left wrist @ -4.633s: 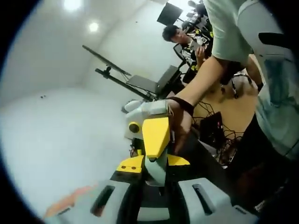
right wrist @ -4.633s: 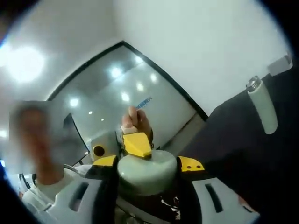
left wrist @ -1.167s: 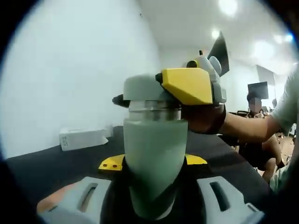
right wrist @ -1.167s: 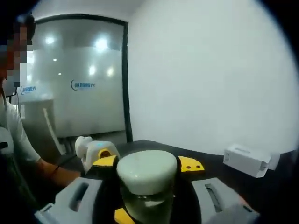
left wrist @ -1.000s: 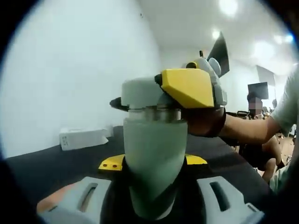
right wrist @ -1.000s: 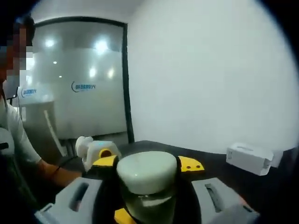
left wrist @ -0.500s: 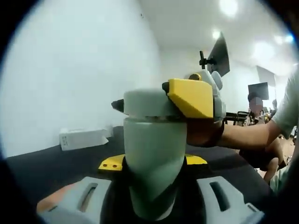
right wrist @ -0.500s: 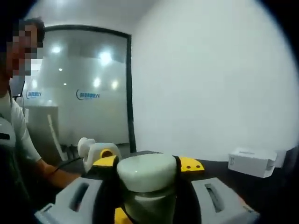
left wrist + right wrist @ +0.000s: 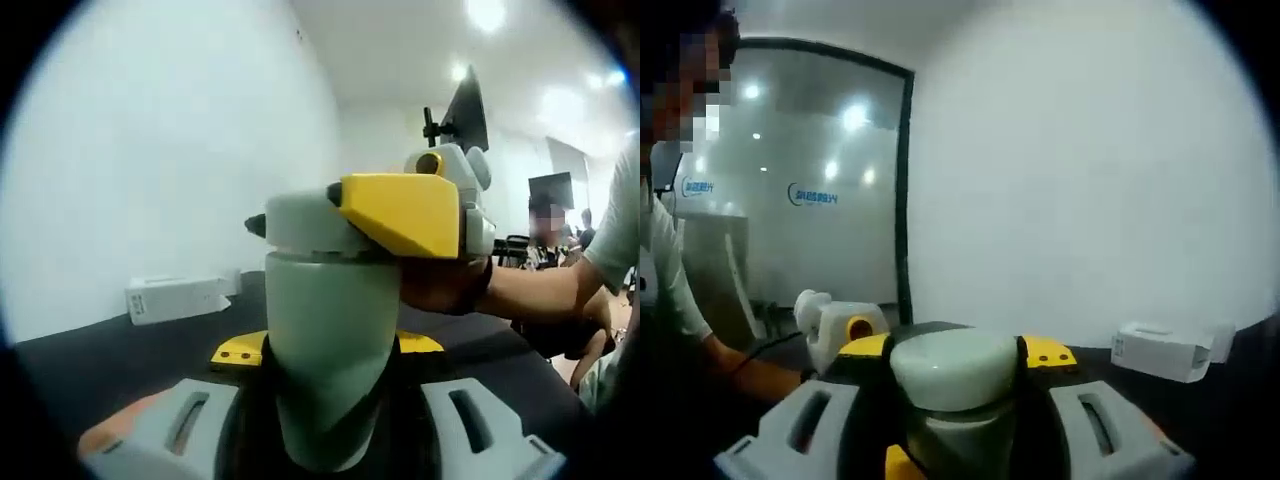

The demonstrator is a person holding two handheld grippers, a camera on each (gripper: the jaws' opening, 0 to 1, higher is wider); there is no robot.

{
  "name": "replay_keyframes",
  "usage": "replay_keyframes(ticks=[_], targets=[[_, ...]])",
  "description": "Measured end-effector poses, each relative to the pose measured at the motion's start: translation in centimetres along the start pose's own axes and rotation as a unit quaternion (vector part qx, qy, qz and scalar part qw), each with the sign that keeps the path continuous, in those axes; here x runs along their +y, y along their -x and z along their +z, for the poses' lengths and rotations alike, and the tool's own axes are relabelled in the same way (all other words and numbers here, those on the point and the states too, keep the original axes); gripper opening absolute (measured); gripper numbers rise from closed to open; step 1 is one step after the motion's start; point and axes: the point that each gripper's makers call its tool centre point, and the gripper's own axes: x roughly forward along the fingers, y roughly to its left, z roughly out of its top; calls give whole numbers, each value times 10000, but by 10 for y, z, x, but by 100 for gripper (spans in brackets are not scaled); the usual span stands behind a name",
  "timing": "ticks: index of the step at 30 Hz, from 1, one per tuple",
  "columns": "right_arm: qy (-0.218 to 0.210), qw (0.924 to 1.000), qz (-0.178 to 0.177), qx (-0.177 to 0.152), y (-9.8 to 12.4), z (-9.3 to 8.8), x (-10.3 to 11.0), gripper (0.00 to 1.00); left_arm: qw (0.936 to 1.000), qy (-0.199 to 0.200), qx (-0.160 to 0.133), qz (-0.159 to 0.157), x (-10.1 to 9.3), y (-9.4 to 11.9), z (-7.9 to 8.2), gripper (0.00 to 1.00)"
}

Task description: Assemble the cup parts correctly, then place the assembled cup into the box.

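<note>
Left claw (image 9: 325,400) is clenched on a pale green cup body (image 9: 330,350), which stands upright between its jaws, close to the camera. On top of the cup body sits a matching pale green lid (image 9: 305,222), and the right claw (image 9: 400,212), with yellow fingers, grips that lid from the right side, held by a person's hand (image 9: 440,285). In the right gripper view, the right claw (image 9: 955,400) grasps the domed lid (image 9: 952,368) between its jaws. A white box (image 9: 1162,352) rests on the dark bench (image 9: 1230,400) behind, well apart from both claws.
</note>
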Motion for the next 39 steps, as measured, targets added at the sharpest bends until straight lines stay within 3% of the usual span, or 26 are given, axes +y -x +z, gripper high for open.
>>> replay_keyframes(ticks=[3,6,10,13,15,19,22,24,27,29,31,32,35,39], targets=[[-278,9977,612,80,0,-1,2,45,10000,44,-24,22,2,0,0,41],[-558,9905,1255,-33,2,1,8,44,10000,55,-48,-1,1,1,0,41],[-762,9816,1746,-136,6,2,15,43,9999,17,-81,-57,1,2,0,41],[-772,9769,1995,21,7,1,17,43,9999,11,-95,-84,0,1,0,41],[-782,9772,1943,343,6,-1,16,43,9999,44,-98,-54,1,0,0,41],[134,9843,1411,1051,6,-5,13,53,10000,42,-76,-40,0,0,0,41],[518,9853,1255,1037,10,11,17,47,10000,44,-80,-33,0,-1,0,41],[481,9838,1329,1105,13,16,21,44,10000,39,-78,-32,0,-1,0,41],[300,9844,1217,1236,14,12,7,44,9999,52,-92,-29,0,0,0,41],[185,9813,1346,1362,15,4,7,44,9999,56,-104,-31,0,0,0,41],[-143,9745,1718,1439,16,-4,14,44,9999,71,-127,-53,-1,1,0,41],[-201,9748,1734,1387,13,-4,13,44,9999,84,-135,-52,0,1,0,41],[-202,9776,1660,1276,12,-3,11,39,9998,151,-135,-22,1,1,0,41],[17,9881,1012,1155,11,-1,6,38,9997,187,-132,9,3,0,0,41]])
